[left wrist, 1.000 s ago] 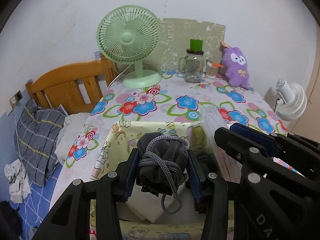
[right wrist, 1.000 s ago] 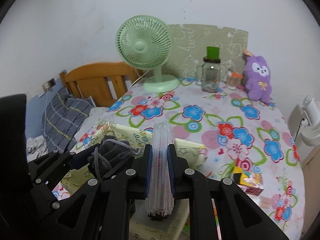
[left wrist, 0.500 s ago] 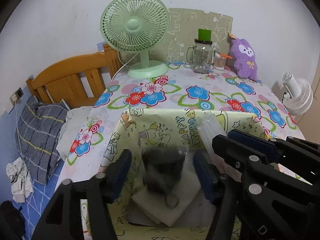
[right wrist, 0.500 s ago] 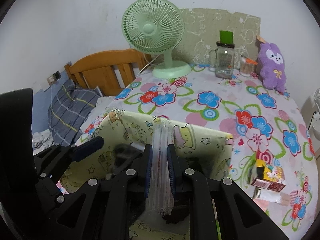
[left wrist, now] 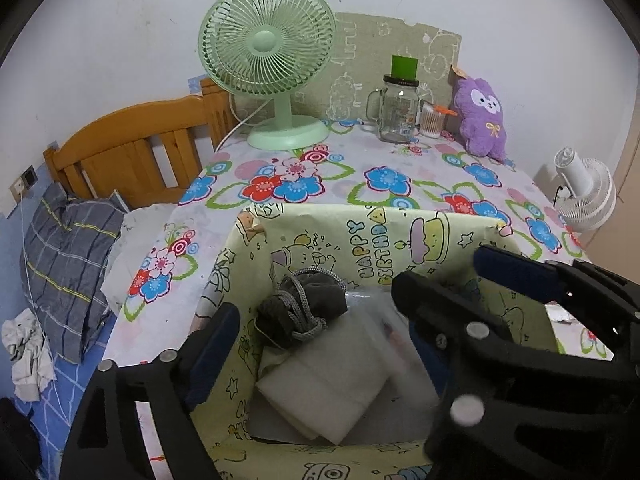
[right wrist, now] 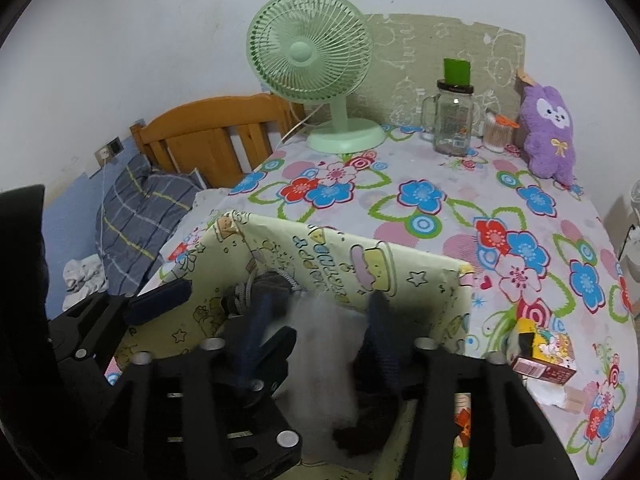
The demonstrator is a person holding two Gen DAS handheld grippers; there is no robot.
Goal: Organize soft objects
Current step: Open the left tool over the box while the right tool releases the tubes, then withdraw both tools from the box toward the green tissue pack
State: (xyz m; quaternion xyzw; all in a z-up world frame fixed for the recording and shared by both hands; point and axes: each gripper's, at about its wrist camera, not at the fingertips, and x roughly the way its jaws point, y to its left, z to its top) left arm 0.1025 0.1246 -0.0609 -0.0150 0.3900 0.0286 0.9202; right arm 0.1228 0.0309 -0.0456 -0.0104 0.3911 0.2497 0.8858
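A yellow cartoon-print box (left wrist: 400,240) stands open on the flowered table. Inside it a grey drawstring pouch (left wrist: 300,304) lies free on a folded white cloth (left wrist: 328,384). My left gripper (left wrist: 324,352) hangs over the box, its jaws opening wide with nothing pressed between them. My right gripper (right wrist: 318,334) is beside it, also over the box. Its jaws are opening, and a clear plastic packet (right wrist: 320,360) shows blurred between the pads, clear of both. The pouch (right wrist: 264,284) shows behind the left gripper's finger. A purple plush (left wrist: 480,120) sits at the table's back right.
A green fan (left wrist: 268,64), a glass jar mug (left wrist: 396,112) and a swab tub (left wrist: 432,120) stand along the back wall. Small cartons (right wrist: 540,356) lie right of the box. A white fan (left wrist: 584,196) is off the table's right edge, and a wooden headboard (left wrist: 132,148) and pillow (left wrist: 68,256) lie left.
My left gripper opened and let go of the grey pouch, which dropped into the box. My right gripper was shut on the clear packet and has opened; the packet is slipping down.
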